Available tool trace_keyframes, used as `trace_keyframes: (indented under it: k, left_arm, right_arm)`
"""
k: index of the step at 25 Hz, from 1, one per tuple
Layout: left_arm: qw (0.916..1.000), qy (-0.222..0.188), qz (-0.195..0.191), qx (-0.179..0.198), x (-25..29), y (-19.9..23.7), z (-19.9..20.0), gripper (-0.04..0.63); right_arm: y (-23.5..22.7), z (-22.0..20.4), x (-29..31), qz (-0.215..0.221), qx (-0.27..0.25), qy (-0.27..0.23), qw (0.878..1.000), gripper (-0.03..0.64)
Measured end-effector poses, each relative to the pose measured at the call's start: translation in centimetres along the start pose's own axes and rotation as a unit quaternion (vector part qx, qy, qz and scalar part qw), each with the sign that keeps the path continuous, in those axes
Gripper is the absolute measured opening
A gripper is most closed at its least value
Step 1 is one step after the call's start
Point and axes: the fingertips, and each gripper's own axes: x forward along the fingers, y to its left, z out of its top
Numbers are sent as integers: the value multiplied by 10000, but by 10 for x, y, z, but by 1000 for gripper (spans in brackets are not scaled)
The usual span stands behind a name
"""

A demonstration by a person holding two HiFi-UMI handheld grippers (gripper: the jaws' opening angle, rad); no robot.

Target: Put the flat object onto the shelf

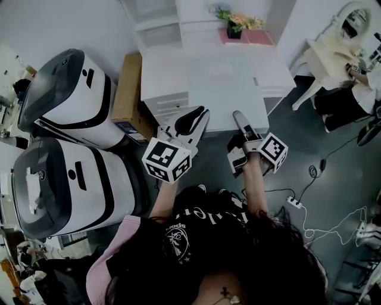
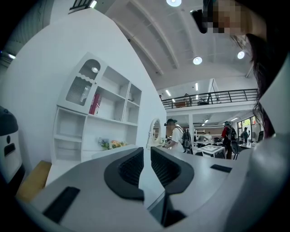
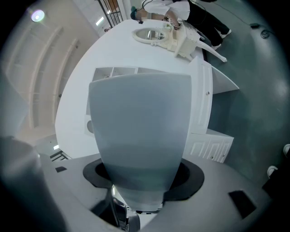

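Grey floor (image 1: 297, 137) of a large hall, white furniture along the far side. White shelf unit (image 2: 129, 106) stands far left, divided into open compartments. One upper compartment holds a red book (image 2: 95, 103) standing upright; the others that show look bare. Small pot of flowers (image 1: 236, 24) sits at the far edge of the white worktop (image 1: 164, 71), below the shelf, on a pink mat (image 1: 253, 37).

Flat board (image 1: 229, 83), pale grey, is held level above the worktop, short of the shelf and not on it. Right tongs (image 1: 239, 116) clenched on its near edge: in the right gripper view the board fills the gap between the dark pads (image 3: 192, 174) and runs out ahead. Left tongs (image 1: 199, 116) nearly closed at the board's near left corner; a thin pale sheet shows between the ribbed pads (image 2: 131, 170), probably that same board seen edge-on.

Around: two big white-and-black machines (image 1: 71, 98) at left, a cardboard box (image 1: 128, 89) wedged between them and the worktop. White vanity table with oval mirror (image 1: 351, 18) far right, a person's sleeve beside it. Power strip and cables (image 1: 294, 202) on the floor near right. Several people stand far off past the shelf in the left gripper view.
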Motion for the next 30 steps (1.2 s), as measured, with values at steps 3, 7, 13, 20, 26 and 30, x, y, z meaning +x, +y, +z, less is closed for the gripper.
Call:
trace_keyframes:
  k: [3,7,13,20,26,30]
  left_arm:
    - [10000,-7,-58,-52,-6,7,-3,51]
    - [9999,36,-98,-135,-10,17,-12,51]
    - [9996,-18,-138,-240,-4,30,-11,51]
    - [9995,20,-73,-302,20,48,-15,50]
    - [9994,24,158,-304,55,75,-18,51]
    - [9988,59,361,-337,96,94,-20,50]
  right_arm:
    - [-2,-7,0,-14,17,-78,10000,304]
    - [-7,-12,0,-96,12,-128,9999,304]
    - [-8,-11,7,-205,-46,-161,9996,304]
    - [-7,17,26,-155,-46,-214,9996,304]
    - [-9,58,59,-47,-45,-189,9998,304]
    - [-13,98,86,46,-97,-104,9999,304]
